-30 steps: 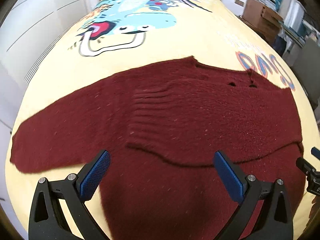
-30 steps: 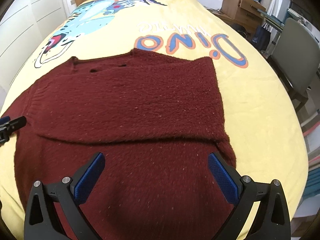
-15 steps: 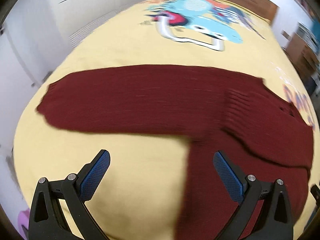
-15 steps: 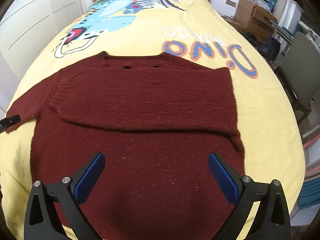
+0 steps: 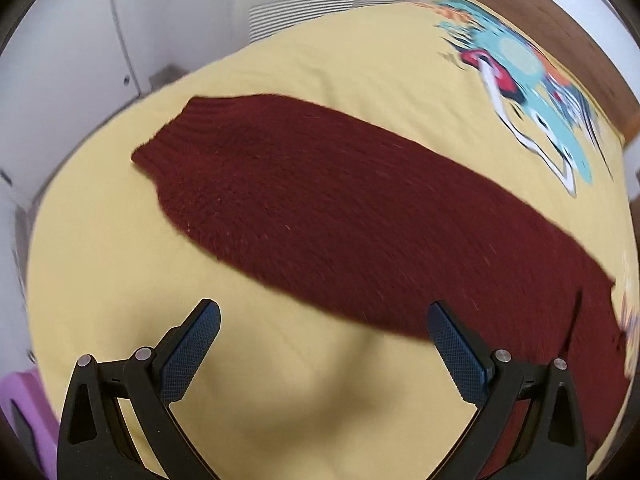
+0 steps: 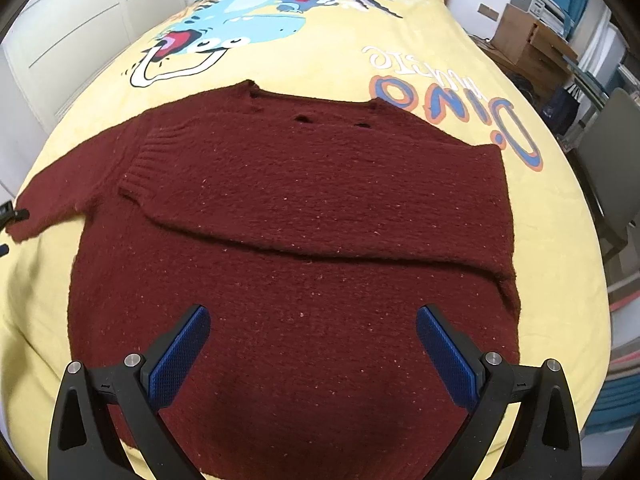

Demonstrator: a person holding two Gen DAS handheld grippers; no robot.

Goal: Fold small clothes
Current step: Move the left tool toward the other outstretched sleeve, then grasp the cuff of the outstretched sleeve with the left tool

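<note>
We read "Dino" upside down in blue and orange letters on the yellow bedspread (image 6: pixel 552 240), beside a cartoon dinosaur print (image 6: pixel 236 12). The dark red knit sweater (image 6: pixel 312 208) lies flat on the bed, one sleeve folded across its chest, the other sleeve (image 5: pixel 320 200) stretched out to the side. White cupboards, cardboard boxes and a grey chair (image 6: pixel 612 168) ring the bed. Our left hand-held gripper (image 5: pixel 320 328) hovers over bare bedspread near the sleeve, fingers spread and empty; our right hand-held gripper (image 6: pixel 312 332) hovers over the sweater's lower body, equally spread and empty
</note>
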